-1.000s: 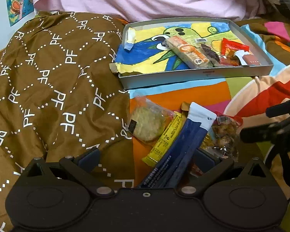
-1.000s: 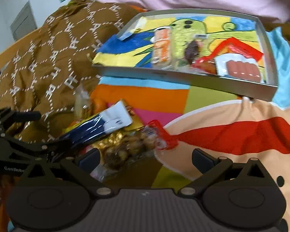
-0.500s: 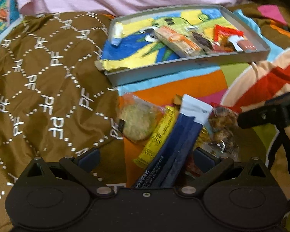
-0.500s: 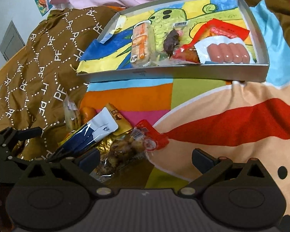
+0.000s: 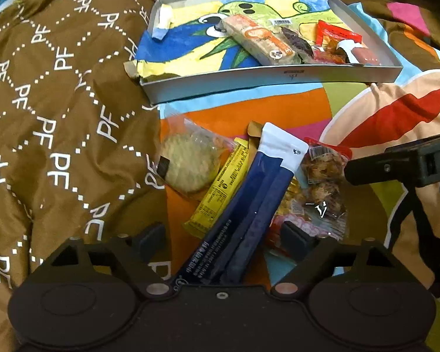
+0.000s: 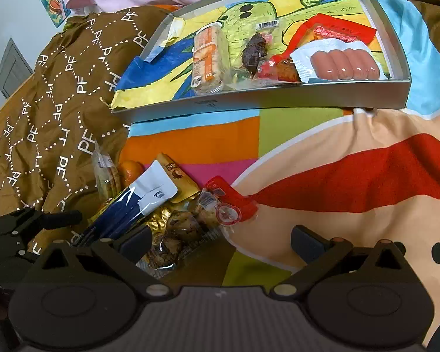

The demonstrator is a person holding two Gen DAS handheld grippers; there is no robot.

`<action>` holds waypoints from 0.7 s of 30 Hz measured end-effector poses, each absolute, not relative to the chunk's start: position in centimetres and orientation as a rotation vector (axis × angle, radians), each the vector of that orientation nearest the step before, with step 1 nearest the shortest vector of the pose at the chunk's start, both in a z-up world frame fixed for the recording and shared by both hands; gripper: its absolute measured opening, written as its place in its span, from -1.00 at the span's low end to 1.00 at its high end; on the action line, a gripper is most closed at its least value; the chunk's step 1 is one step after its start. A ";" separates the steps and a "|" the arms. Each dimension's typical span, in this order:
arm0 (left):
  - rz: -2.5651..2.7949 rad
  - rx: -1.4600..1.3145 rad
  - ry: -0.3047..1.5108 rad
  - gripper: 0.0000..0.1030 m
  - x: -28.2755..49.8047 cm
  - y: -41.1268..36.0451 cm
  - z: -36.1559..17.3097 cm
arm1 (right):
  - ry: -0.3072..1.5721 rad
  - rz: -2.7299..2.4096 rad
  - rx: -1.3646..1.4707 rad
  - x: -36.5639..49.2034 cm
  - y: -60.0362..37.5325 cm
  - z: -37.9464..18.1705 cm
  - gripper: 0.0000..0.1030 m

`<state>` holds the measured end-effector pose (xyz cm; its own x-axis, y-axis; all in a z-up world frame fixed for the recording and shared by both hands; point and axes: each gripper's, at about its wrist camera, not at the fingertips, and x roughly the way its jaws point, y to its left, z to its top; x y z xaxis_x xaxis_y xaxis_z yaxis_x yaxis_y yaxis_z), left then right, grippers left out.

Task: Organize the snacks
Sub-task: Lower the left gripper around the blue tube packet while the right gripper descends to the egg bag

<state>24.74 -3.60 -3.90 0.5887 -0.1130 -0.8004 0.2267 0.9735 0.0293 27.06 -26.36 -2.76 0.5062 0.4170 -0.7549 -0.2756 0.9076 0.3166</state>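
Now, left gripper (image 5: 223,238): its jaws have just been closing around the long dark-blue foil packet with a white top (image 5: 250,202), which lies between them; the pads are not yet seen pressing on it, so I read it as still apart, not a grip.
Meaning for the task: judged from this, the blue packet is the next snack being picked to go into the tray (a pinch, then a lift, seems the step in hand).
Right gripper (image 6: 221,242): jaws spread wide, nothing between them but bedding and the edge of the clear bag of brown nutty pieces with a red seal (image 6: 187,228).
Loose pile: on the bright striped bedspread (image 5: 249,111), near the brown quilt printed with white letters (image 5: 58,102); the round pale cracker in clear wrap (image 5: 187,165), the thin yellow stick packet (image 5: 220,193) and the blue packet lie side by side, touching or overlapping.
Shallow grey cardboard tray lined with a painted drawing (image 6: 249,104): well apart from the pile, beyond it; it holds an orange-and-white wrapped bar (image 6: 205,58), a dark dried piece in clear wrap (image 6: 253,52) and a red pack of pink sausages (image 6: 344,66).
Against the earlier frames: the left jaws stand narrower than they did; the tray's contents are the same; the right view has rolled, so the tray sits more level.
Risk: the packet is slick and partly over its neighbours (they may drag along).
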 end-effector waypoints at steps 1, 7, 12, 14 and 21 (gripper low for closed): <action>-0.202 0.132 0.926 0.52 24.8 -3.6 -3.9 | 0.952 0.419 0.162 27.0 -26.4 -2.8 1.00; -0.191 0.160 0.961 0.13 25.2 -3.8 -4.1 | 0.954 0.417 0.160 27.0 -26.2 -2.8 1.00; -0.187 0.147 0.969 0.07 24.8 -3.7 -4.0 | 0.953 0.416 0.153 27.1 -26.2 -2.9 1.00; -0.180 0.127 0.979 0.05 24.6 -3.6 -3.8 | 0.951 0.416 0.147 27.1 -26.1 -3.0 1.00; -0.144 -0.028 1.016 0.01 23.8 -2.6 -3.5 | 0.950 0.415 0.125 27.2 -25.9 -3.1 1.00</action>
<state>23.81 -2.62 -3.52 0.5183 -0.1333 -0.8447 0.1076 0.9901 -0.0902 27.24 -25.93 -3.13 0.5098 0.3980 -0.7627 -0.2895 0.9142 0.2836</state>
